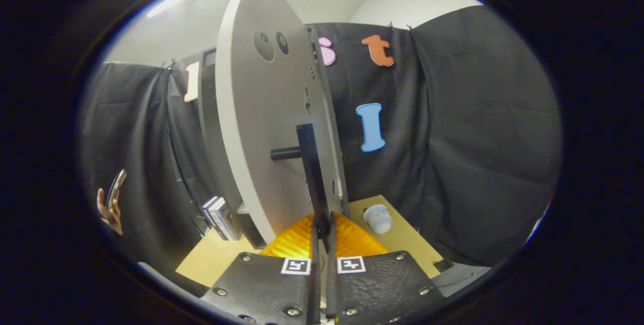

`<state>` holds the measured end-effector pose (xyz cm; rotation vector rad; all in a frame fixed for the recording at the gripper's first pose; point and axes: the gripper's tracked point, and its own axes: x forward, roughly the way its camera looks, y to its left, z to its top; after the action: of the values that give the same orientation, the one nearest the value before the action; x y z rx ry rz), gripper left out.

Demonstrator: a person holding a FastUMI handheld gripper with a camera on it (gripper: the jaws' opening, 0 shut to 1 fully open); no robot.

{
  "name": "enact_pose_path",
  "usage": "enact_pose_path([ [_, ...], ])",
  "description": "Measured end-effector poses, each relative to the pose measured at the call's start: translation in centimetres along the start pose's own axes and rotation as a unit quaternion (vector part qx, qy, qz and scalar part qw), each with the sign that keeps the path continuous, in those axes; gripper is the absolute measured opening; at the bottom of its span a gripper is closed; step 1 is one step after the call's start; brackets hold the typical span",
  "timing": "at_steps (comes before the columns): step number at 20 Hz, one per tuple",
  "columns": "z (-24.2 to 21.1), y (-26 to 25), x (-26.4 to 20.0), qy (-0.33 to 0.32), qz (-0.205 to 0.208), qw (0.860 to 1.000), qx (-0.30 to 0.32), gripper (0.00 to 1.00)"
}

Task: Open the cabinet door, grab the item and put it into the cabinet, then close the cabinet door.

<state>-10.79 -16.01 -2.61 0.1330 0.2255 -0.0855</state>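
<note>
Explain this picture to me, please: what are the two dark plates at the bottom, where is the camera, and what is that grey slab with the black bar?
The camera rides on a hand-held gripper that a person carries, and it looks forward along the tool. The two dark plates are its jaws, drawn close together on the lower end of the black bar handle. That handle sticks out from the grey cabinet door, which stands swung open, seen nearly edge-on. Below lies a light wooden table. On it, to the right of the door, sits a small pale toy-like item; I cannot tell exactly what it is. A few slim book-like things stand left of the door. Far left, someone's hand holds a phone.
</note>
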Motion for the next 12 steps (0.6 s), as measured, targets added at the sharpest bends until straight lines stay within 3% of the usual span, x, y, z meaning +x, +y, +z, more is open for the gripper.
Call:
enact_pose_path([
  [12, -0.7, -7.1, -2.7, -0.023, -0.126, 0.991, -0.028, 0.02],
])
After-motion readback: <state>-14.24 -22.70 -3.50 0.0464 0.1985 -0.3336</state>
